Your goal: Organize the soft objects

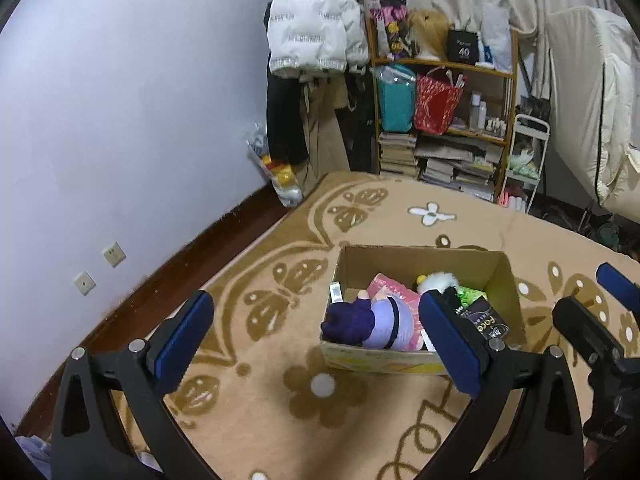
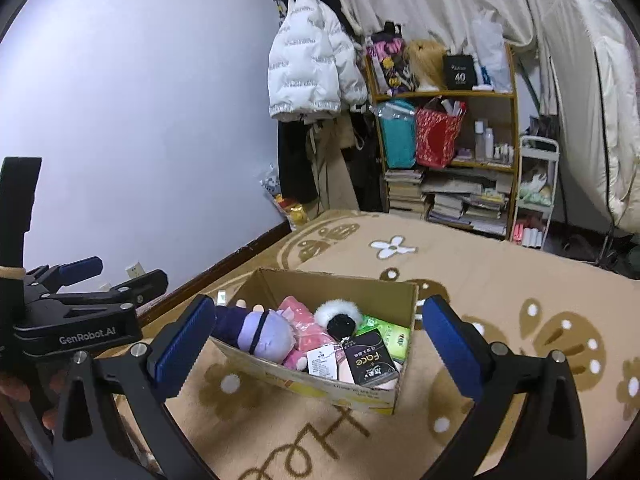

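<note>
An open cardboard box (image 1: 504, 276) (image 2: 280, 284) stands on a tan flowered blanket (image 1: 280, 240) (image 2: 500, 280). In it lie a purple plush doll (image 1: 380, 320) (image 2: 260, 330), a pink soft pack (image 1: 390, 286) (image 2: 304, 320), a black-and-white fluffy toy (image 1: 438, 280) (image 2: 340, 316), a green pack (image 2: 390, 336) and a black "Face" pack (image 1: 486, 320) (image 2: 370, 360). My left gripper (image 1: 315, 297) (image 2: 120, 274) is open and holds nothing, above and short of the box. Beside it my right gripper (image 2: 318, 302) (image 1: 596, 300) is also open with nothing between its pads.
A pale wall (image 1: 140, 140) with a wooden baseboard (image 1: 200, 256) runs along the left. Beyond the blanket are a white jacket (image 1: 312, 24), a shelf (image 1: 508, 76) with bags and stacked books, a white cart (image 2: 536, 184) and hanging bedding (image 2: 592, 100).
</note>
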{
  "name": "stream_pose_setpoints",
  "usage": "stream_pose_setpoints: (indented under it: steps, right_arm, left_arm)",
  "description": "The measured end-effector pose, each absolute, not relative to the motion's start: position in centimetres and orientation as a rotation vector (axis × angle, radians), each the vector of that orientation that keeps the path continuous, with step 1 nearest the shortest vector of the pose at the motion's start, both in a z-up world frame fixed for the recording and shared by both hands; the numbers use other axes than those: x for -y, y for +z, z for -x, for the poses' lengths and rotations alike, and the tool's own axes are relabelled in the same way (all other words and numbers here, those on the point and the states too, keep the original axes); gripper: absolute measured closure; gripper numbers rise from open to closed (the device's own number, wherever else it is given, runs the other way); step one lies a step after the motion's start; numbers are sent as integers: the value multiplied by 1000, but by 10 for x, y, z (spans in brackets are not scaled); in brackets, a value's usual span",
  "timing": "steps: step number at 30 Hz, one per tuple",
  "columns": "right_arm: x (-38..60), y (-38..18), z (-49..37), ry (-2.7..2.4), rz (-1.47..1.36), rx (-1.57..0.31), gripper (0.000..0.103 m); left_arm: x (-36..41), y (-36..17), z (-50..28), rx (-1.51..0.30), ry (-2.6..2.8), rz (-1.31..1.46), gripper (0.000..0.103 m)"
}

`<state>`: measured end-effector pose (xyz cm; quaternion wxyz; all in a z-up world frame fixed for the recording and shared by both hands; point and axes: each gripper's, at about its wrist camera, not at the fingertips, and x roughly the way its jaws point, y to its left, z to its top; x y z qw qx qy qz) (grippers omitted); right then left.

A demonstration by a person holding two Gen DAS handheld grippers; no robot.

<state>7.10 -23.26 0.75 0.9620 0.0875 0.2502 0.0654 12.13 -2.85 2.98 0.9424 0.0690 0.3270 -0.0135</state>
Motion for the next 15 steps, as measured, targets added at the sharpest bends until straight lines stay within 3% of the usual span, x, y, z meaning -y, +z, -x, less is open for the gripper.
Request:
stream_pose_setpoints:
  steps: [15]
  right_arm:
    - [244,31,12,59,-171,-410,0]
  left_arm:
    - [-8,57,-28,-502,-55,-97,2]
